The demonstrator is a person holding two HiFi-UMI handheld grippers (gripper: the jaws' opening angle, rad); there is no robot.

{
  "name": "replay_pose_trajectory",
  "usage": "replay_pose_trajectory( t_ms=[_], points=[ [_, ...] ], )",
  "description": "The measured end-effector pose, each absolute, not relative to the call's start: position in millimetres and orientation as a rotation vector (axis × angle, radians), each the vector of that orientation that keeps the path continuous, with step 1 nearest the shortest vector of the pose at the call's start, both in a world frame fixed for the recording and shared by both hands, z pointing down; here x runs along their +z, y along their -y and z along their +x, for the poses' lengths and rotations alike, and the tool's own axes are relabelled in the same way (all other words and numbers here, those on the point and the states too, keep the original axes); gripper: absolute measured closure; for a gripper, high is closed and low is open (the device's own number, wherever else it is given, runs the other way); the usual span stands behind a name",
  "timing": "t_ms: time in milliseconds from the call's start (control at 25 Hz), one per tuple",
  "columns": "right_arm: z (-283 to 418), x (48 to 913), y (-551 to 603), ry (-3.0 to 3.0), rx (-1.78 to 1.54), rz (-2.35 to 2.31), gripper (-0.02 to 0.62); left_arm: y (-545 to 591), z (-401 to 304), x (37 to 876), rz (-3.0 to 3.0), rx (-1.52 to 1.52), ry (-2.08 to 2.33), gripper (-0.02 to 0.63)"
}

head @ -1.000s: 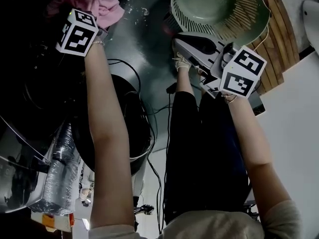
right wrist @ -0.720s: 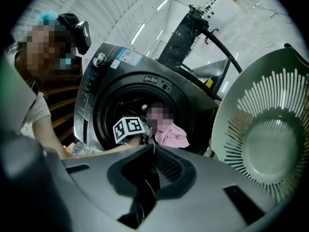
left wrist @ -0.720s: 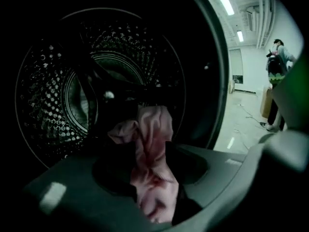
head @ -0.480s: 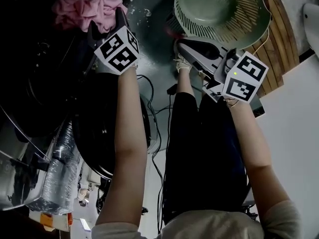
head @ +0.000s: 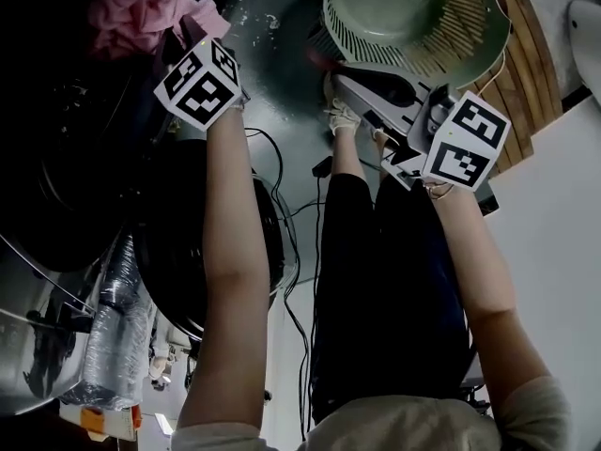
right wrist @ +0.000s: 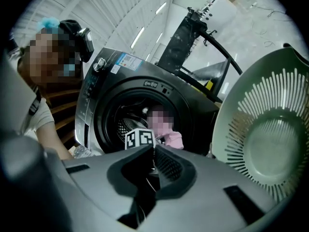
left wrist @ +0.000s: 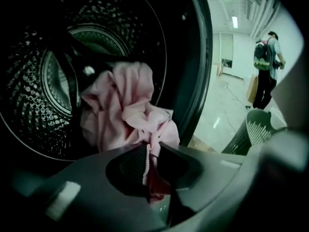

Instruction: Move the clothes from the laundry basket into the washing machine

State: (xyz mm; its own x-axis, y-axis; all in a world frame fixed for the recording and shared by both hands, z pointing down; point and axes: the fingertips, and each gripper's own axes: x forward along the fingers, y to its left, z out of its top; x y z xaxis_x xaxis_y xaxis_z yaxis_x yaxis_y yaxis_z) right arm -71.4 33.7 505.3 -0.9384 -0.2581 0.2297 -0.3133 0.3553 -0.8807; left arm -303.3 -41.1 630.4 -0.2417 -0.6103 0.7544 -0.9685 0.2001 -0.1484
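Pinched a bit of the pink cloth (left wrist: 125, 110) with the left gripper (left wrist: 153, 146), jaws just closed tight on it. Hung the rest of the cloth in a soft heap at the round door of the washing machine (left wrist: 195, 57), in front of the shiny drum (left wrist: 29, 105). Held the right gripper (right wrist: 153, 151) squeezed shut, jaws together, close by the green laundry basket (head: 470, 26) beside the machine.

Floor (head: 274, 64) (dark, glossy): green laundry basket (head: 404, 7), washing machine (right wrist: 104, 83) standing on it.

The garment (left wrist: 126, 111) lies in the washing machine (left wrist: 194, 57) mouth, the laundry basket (left wrist: 256, 129) to its right.
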Motion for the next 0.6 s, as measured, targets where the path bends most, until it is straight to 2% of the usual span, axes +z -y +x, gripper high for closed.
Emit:
replay_pose_trajectory(
  t_ms=[280, 520, 600],
  points=[
    [-77, 497, -28, 2.564, 1.696, 0.534, 0.577, 85, -356, 553, 1.507, 0.714, 2.278, 0.537],
    [-81, 498, -33, 2.565, 1.703, 0.519, 0.577, 105, -362, 605, 1.415, 0.810, 2.163, 0.525],
    [-81, 499, -35, 2.557, 1.714, 0.520, 0.577, 98, -354, 607, 1.407, 0.756, 2.145, 0.471]
  ],
)
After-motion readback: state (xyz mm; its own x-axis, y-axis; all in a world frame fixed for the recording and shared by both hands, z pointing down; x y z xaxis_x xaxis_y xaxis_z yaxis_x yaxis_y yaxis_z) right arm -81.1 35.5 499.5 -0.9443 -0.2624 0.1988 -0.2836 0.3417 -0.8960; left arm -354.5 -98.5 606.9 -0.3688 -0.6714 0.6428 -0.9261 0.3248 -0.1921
